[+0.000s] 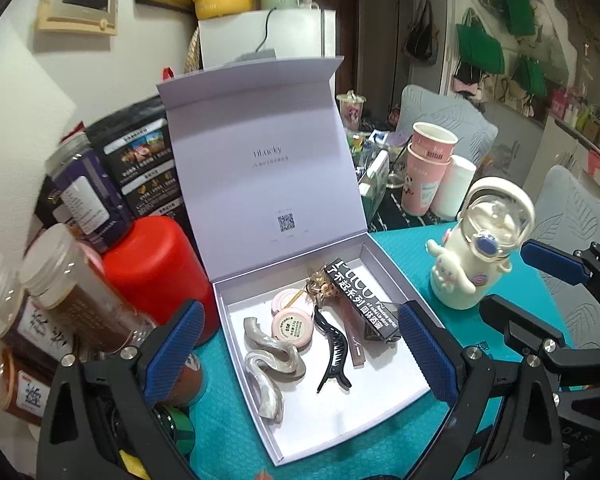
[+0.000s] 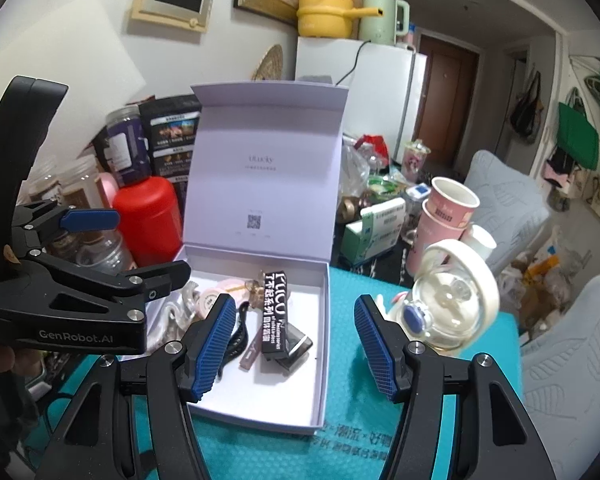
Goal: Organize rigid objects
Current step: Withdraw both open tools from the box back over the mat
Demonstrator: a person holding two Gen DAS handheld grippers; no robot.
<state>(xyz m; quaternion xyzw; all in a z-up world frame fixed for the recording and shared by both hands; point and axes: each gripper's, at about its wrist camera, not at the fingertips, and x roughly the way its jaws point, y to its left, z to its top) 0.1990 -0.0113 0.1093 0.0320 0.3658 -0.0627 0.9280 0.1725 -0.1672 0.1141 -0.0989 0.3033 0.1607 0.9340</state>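
We see a pale lavender gift box [image 1: 300,436] lying open on the teal surface [image 1: 404,252], its hinged lid [image 1: 260,152] standing upright behind the tray with a small printed logo and a QR code on the inner face. Inside the white tray lie the rigid things. A wavy pearl-grey hair clip [image 1: 274,364] sits toward the near left. A round pink compact [image 1: 292,326] with a labelled underside rests just behind it, touching a second pink compact [image 1: 286,300]. A black claw hair clip [image 1: 334,354] lies in the middle, and a slim brownish tube [image 1: 352,334] lies just beside it. A black carton with white lettering [image 1: 360,300] lies tilted along the right side, over a small dark square case [image 2: 296,346]. A gold trinket [image 1: 320,284] sits at the back.

Our left claw [image 1: 300,344] stands wide apart above the near part of the box with nothing between its blue pads. Our right claw [image 2: 296,344] is about half spread and holds nothing; it hangs over the tray's right edge.

On the surface just right of the box stands a cream cartoon-dog water bottle [image 1: 476,248] with a clear domed lid. A red canister [image 1: 156,268] stands just left of the box, among spice jars [image 1: 60,280]. Stacked pink paper cups [image 1: 428,168] stand farther back on the right.
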